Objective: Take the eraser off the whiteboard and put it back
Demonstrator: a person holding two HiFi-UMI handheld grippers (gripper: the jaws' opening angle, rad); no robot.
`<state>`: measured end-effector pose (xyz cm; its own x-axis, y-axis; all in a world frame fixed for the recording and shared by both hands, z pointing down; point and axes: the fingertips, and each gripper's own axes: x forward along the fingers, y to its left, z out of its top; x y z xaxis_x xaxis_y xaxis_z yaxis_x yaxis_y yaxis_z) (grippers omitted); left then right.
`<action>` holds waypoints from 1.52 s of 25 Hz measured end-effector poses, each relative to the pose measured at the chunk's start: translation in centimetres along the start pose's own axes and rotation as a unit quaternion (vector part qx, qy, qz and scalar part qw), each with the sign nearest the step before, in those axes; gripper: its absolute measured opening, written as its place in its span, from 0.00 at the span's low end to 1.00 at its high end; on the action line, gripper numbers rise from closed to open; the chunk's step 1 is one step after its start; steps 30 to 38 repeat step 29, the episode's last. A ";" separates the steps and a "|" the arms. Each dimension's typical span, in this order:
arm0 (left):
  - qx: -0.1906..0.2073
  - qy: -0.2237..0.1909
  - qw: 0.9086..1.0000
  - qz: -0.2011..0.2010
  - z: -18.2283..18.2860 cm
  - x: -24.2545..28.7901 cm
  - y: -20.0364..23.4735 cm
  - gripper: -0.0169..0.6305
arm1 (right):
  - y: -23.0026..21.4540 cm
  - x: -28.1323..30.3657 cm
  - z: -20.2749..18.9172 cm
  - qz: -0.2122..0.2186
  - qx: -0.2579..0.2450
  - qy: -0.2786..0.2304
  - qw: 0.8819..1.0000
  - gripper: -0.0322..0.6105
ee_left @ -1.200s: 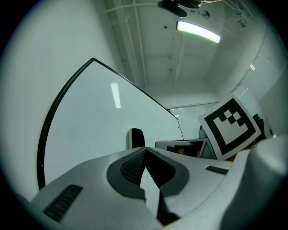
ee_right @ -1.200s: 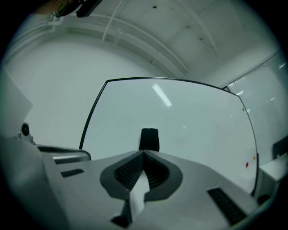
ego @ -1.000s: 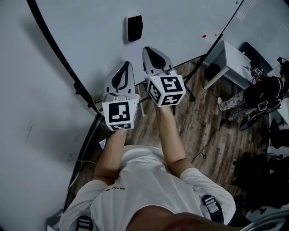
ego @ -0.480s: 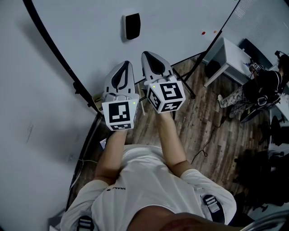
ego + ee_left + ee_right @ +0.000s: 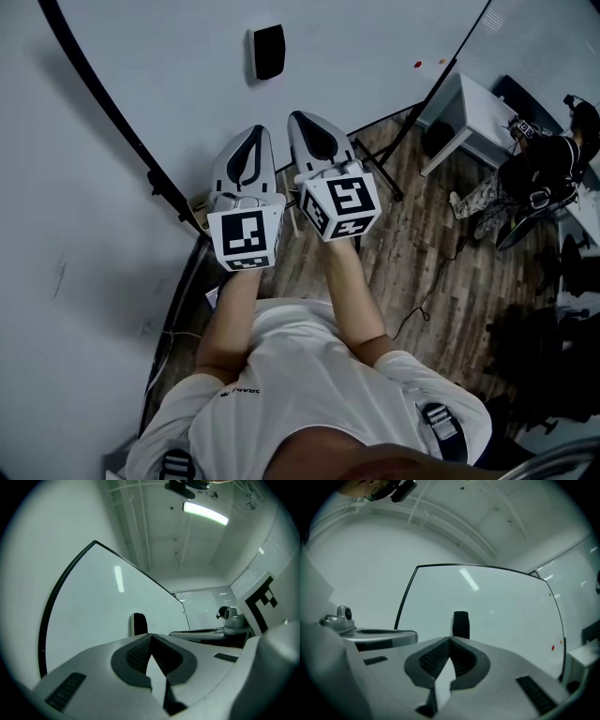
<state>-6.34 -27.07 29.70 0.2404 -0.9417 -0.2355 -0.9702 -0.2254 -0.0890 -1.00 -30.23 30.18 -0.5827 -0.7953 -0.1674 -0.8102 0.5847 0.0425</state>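
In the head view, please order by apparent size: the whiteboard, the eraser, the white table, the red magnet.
1. whiteboard
2. white table
3. eraser
4. red magnet
The table stands farther from the camera, so its real size is unsure.

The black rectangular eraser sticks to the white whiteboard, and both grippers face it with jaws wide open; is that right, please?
Not quite: the left gripper and right gripper have their jaws shut, empty, as the two gripper views show. The black rectangular eraser does stick to the white whiteboard.
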 end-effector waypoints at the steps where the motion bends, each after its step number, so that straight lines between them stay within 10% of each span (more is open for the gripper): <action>1: 0.000 0.000 1.000 0.000 0.0 0.0 0.0 0.03 | 0.1 -0.1 0.0 0.000 0.000 0.000 1.000 0.07; 38: -0.010 -0.005 1.000 0.000 -0.2 -0.5 0.3 0.03 | 1.0 -1.8 -0.7 0.002 -0.016 0.018 1.000 0.07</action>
